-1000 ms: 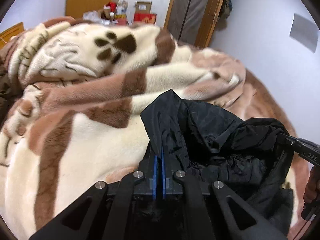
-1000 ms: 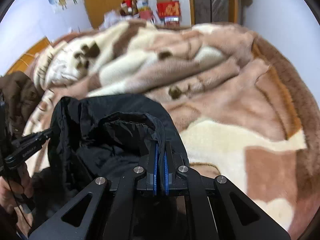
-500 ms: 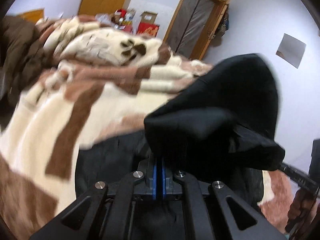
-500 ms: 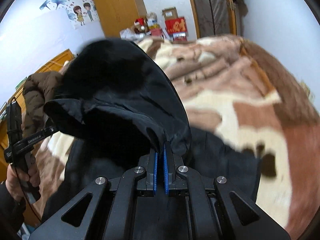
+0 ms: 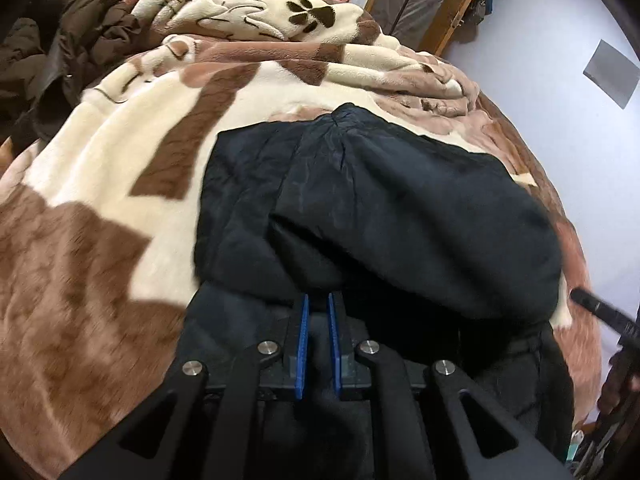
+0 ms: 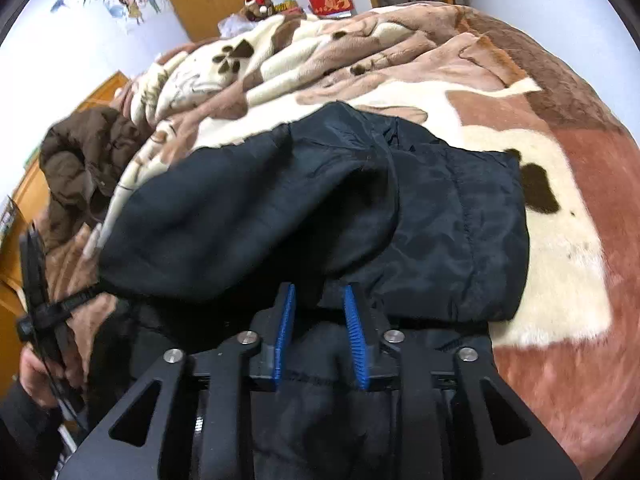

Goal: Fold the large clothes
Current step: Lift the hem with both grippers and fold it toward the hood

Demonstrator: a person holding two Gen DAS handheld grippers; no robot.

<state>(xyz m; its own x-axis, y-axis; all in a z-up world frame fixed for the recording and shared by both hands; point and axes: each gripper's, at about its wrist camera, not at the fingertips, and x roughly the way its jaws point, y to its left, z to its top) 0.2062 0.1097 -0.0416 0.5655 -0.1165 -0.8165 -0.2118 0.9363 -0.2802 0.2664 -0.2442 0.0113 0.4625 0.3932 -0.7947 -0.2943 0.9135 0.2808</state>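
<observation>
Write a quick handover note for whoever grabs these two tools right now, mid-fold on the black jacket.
Left tool: open, narrow gap, nothing pinched, right at the folded edge of the jacket.
Right tool: open wider, also empty, at the same edge.
Jacket lies on the blanket; its top part is folded over toward you.
A brown coat sits heaped at the left, untouched.
Done: first fold laid.
Left: probably smooth it, fold again, then do the brown coat.
</observation>
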